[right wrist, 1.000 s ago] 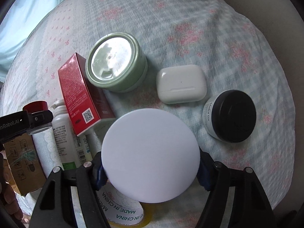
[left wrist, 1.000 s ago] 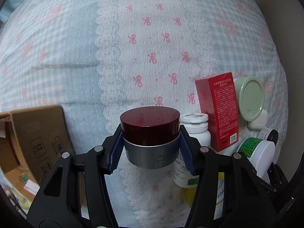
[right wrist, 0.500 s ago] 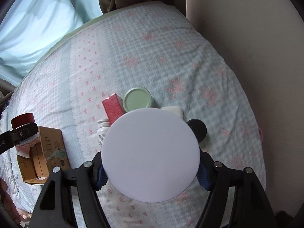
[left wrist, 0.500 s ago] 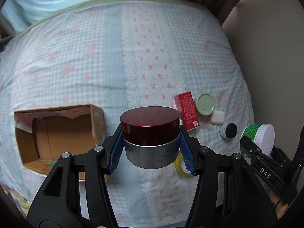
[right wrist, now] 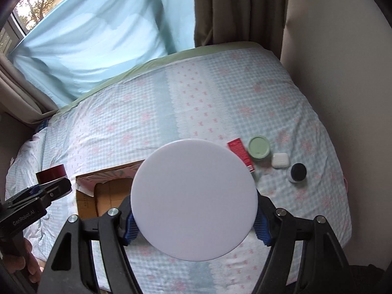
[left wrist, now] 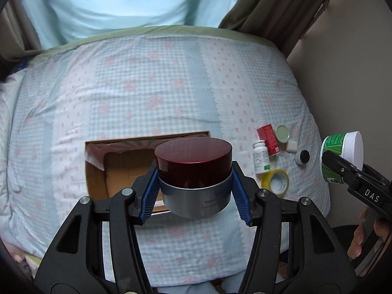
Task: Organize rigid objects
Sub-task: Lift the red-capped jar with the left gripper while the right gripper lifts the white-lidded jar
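Blue-padded claws [left wrist: 194, 193] high, angled downward

Soft daylight, strong fisheye bending in both of my views.

The light enters through the blue curtain [right wrist: 93, 36]; the white lid [right wrist: 193, 199] looks bright without glare, shadows are weak, corners go dark, edges curve.

Both hand-held grippers are built of matte black plastic arms joined by round silver screws. The left gripper [left wrist: 193, 193] carries ribbed blue pads [left wrist: 149, 197] on its fingertips and white "GenRobot.AI" lettering on its side. The right gripper [right wrist: 193, 216] has matching blue pads [right wrist: 261, 227] and a white "DAS" marking.
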`<state>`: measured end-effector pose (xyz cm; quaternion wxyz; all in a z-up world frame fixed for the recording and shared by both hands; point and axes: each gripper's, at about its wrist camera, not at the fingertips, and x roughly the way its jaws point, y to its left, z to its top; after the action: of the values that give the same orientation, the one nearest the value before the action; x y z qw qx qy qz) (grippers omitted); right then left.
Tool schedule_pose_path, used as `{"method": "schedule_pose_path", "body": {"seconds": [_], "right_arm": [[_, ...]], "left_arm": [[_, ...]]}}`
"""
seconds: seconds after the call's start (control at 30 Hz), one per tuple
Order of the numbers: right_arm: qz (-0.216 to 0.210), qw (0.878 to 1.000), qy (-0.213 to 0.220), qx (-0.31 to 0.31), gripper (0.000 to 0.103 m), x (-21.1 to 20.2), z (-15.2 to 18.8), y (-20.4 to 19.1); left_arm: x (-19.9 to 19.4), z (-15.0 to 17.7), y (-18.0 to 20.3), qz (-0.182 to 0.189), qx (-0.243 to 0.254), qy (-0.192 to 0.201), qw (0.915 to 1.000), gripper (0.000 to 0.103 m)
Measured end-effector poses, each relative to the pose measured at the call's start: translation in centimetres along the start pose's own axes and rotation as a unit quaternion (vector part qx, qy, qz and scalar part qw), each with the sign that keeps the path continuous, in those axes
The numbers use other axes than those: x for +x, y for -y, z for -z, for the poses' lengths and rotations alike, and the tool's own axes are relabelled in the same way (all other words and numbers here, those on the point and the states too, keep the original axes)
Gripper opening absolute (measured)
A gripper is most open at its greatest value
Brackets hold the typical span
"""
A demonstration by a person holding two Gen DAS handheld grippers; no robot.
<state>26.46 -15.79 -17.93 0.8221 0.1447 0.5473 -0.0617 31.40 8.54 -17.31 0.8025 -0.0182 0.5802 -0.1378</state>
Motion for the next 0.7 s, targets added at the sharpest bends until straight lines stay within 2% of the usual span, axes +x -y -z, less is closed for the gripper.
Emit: {"method": "schedule_pose_path", "body": {"seconds": [0.2, 0.4, 0.6, 0.7], "right_arm": [[0.004, 1.0, -0.011, -0.027, 0.069, 2.0, 1.3, -8.4], [-0.006, 0.998, -0.038, -0.053, 0.069, 6.9, 3.0, -14.5], [-0.008, 0.991, -0.085, -0.1, 0.069, 13.5, 4.4, -17.8], [-0.013, 0.986, -0.102, -0.134, 0.069, 17.0, 5.0, -18.6]], "left_arm": [[0.3, 1.1, -8.1, -0.011, 0.0, -0.011, 0.9999, 0.051], [4.9, 2.0, -14.2, -0.023, 0.002, -0.048, 0.9986, 0.051], [11.3, 2.4, -16.9, -0.033, 0.008, -0.094, 0.995, 0.051], [14.5, 2.2, -17.0, -0.031, 0.015, -0.115, 0.9928, 0.051]]}}
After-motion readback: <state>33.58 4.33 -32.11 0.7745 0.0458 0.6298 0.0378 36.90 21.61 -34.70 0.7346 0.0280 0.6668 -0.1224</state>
